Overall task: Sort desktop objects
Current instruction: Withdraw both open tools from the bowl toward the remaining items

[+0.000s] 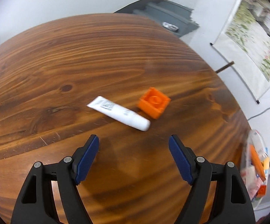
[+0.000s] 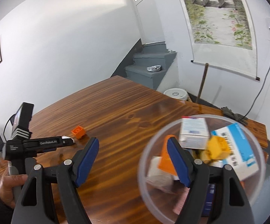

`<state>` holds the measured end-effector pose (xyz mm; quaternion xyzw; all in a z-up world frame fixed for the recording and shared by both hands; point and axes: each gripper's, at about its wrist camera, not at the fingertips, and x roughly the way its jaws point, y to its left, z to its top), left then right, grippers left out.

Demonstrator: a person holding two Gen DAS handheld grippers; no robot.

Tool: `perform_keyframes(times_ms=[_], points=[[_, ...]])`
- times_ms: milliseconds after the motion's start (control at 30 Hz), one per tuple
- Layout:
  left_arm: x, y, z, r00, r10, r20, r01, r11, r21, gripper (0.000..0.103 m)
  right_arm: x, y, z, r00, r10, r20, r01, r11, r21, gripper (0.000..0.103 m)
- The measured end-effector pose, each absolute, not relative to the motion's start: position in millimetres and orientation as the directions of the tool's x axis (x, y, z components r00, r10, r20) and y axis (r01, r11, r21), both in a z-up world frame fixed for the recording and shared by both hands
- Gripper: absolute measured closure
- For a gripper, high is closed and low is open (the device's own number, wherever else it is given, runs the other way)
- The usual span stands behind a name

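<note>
A white tube (image 1: pixel 119 116) lies on the wooden table (image 1: pixel 78 56), with an orange brick (image 1: pixel 154 102) just right of it. My left gripper (image 1: pixel 134 143) is open and empty, hovering just short of the tube. In the right wrist view the left gripper (image 2: pixel 67 141) reaches toward the orange brick (image 2: pixel 78 131). My right gripper (image 2: pixel 133 145) is open and empty, above the left rim of a clear round container (image 2: pixel 144 169) holding boxes, a yellow brick (image 2: pixel 218 147) and an orange piece (image 2: pixel 165 160).
The container also shows at the right edge of the left wrist view (image 1: pixel 255 166). Grey stairs (image 2: pixel 149 69) with a foil object rise behind the table. A white bucket (image 2: pixel 176 93) and a glove (image 2: pixel 234 115) sit by the far table edge.
</note>
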<state>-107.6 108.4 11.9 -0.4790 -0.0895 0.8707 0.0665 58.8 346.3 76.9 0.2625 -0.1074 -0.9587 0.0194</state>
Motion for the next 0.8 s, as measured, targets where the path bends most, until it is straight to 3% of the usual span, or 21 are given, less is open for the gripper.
perform_keyframes(times_ms=[433, 800], points=[[-136.1, 98.3, 7.4, -0.539, 0.165, -0.826, 0.005, -0.98, -0.199, 0.023, 19.4, 297.7, 58.1, -0.812, -0.179, -0.555, 0.079, -0.977, 0.2, 0.024], [-134.5, 84.3, 7.5, -0.552, 0.096, -0.828, -0.009, -0.994, -0.109, 0.023, -2.0, 277.4, 43.4, -0.768, -0.211, -0.605, 0.121, -0.975, 0.186, 0.024]])
